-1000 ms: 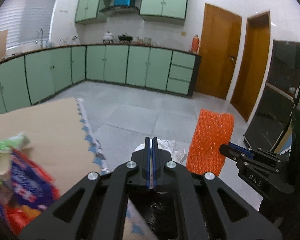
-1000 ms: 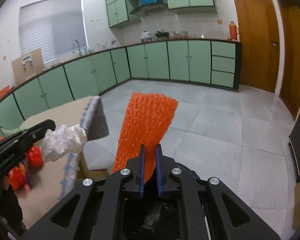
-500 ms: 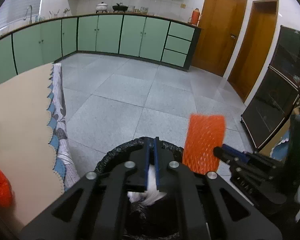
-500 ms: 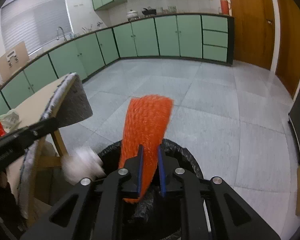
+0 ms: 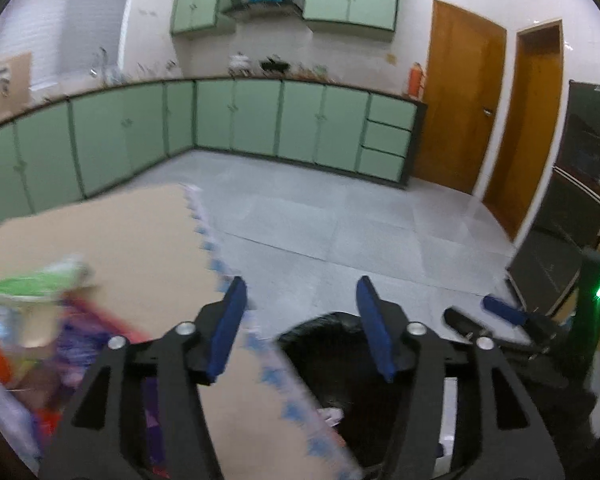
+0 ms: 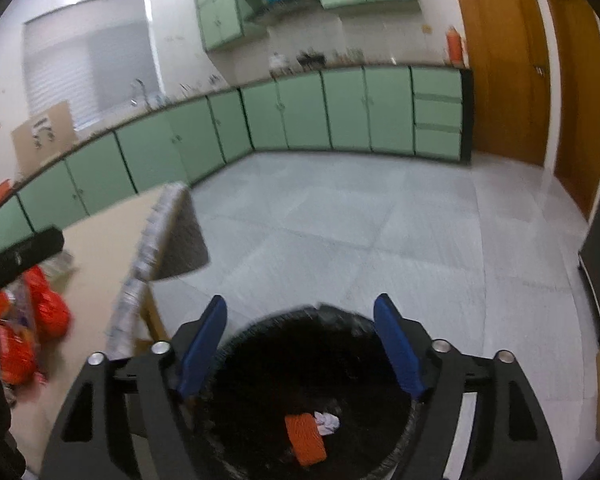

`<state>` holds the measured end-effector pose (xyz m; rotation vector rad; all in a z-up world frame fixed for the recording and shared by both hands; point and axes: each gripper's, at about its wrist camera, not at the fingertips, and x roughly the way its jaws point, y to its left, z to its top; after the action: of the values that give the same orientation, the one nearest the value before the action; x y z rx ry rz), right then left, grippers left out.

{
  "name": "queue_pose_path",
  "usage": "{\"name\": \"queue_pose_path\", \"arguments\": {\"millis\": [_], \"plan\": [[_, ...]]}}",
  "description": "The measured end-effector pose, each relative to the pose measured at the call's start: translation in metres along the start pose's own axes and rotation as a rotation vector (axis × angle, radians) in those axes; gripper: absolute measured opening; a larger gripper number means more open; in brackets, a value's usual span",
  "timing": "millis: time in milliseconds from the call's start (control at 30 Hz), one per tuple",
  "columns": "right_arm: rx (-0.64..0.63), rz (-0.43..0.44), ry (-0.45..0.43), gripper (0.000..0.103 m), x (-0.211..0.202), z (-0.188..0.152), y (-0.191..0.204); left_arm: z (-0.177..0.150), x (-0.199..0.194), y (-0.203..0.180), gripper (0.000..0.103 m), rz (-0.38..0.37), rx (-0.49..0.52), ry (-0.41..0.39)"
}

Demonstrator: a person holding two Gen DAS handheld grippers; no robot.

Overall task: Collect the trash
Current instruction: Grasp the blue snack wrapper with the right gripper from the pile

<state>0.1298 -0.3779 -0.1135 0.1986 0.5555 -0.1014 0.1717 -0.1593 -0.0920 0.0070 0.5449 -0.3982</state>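
My right gripper (image 6: 300,340) is open and empty above the black-lined trash bin (image 6: 260,336). Inside the bin lie the orange mesh piece (image 6: 305,438) and a crumpled white paper (image 6: 327,422). My left gripper (image 5: 300,328) is open and empty, over the table's right edge with the bin (image 5: 328,324) below and to its right. The right gripper (image 5: 496,312) shows at the right of the left wrist view. More trash sits on the table: a green and white cup (image 5: 28,300), blue-red wrappers (image 5: 80,352) and orange bags (image 6: 46,308).
The tan table (image 5: 120,236) with a patterned cloth edge stands on the left, its corner (image 6: 168,200) near the bin. Grey tiled floor lies ahead. Green cabinets line the back wall. Wooden doors and a dark glass cabinet (image 5: 580,168) are at the right.
Both grippers opened. The orange mesh and the white paper dropped into the bin. Both cameras have tilted back up, and the left gripper moved back toward the table.
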Motion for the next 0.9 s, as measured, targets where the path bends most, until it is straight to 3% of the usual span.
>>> {"name": "queue_pose_path", "arguments": {"millis": [233,500,667,900], "plan": [[-0.057,0.185,-0.098,0.079,-0.038,0.007,0.076,-0.018,-0.081,0.073,0.062,0.206,-0.044,-0.043],[-0.193,0.462,-0.043,0.079,-0.035,-0.01,0.184,-0.033,-0.144,0.151,0.062,0.446,-0.112,-0.076],[-0.247,0.557,-0.002,0.079,-0.024,-0.022,0.233,-0.047,-0.162,0.185,0.062,0.52,-0.166,-0.069],[-0.297,0.607,0.065,0.079,0.003,-0.032,0.273,-0.057,-0.169,0.211,0.062,0.541,-0.212,-0.055]]}}
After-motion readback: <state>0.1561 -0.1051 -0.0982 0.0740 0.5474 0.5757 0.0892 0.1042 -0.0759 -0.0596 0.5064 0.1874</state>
